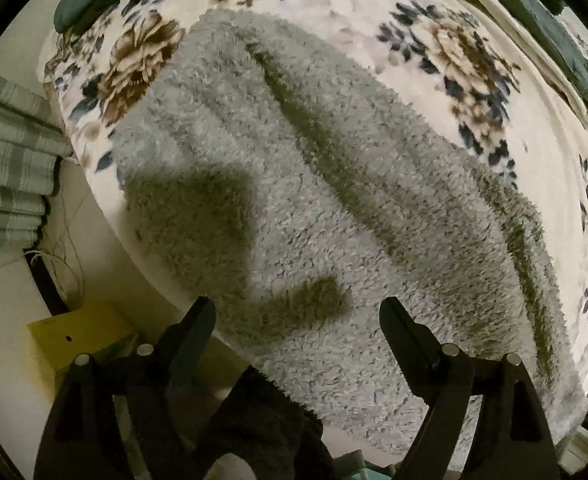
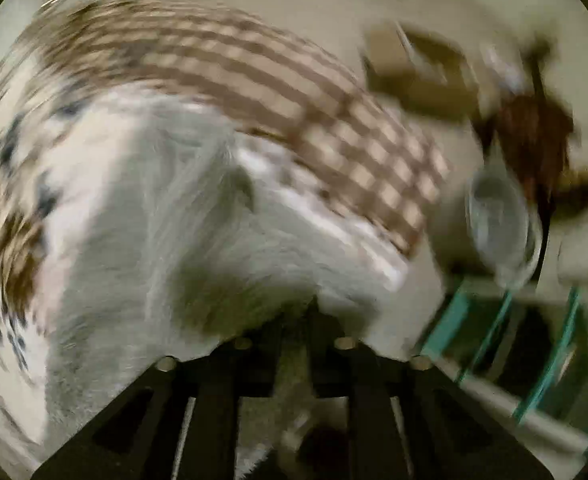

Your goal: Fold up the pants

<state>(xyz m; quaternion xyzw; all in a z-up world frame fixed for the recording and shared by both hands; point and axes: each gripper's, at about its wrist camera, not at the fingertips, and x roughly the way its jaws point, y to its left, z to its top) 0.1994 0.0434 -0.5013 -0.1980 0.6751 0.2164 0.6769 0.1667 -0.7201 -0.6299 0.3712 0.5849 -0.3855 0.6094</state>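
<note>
Grey fleece pants (image 1: 314, 200) lie flat on a floral bedspread (image 1: 454, 52). Left gripper (image 1: 298, 308) hovers above them, jaws apart, empty. Right gripper (image 2: 298, 320), blurred, appears clamped on a raised fold of pants.

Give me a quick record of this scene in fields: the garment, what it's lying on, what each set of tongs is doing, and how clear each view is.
garment: fluffy grey pants, spread flat
surface: floral blanket on a bed
left tongs: open above the pants, nothing between the fingers
right tongs: closed in on a bunch of the grey fabric, which hangs gathered from them
beside the bed: yellow box, left wrist view
view quality: left wrist sharp; right wrist heavily blurred
</note>
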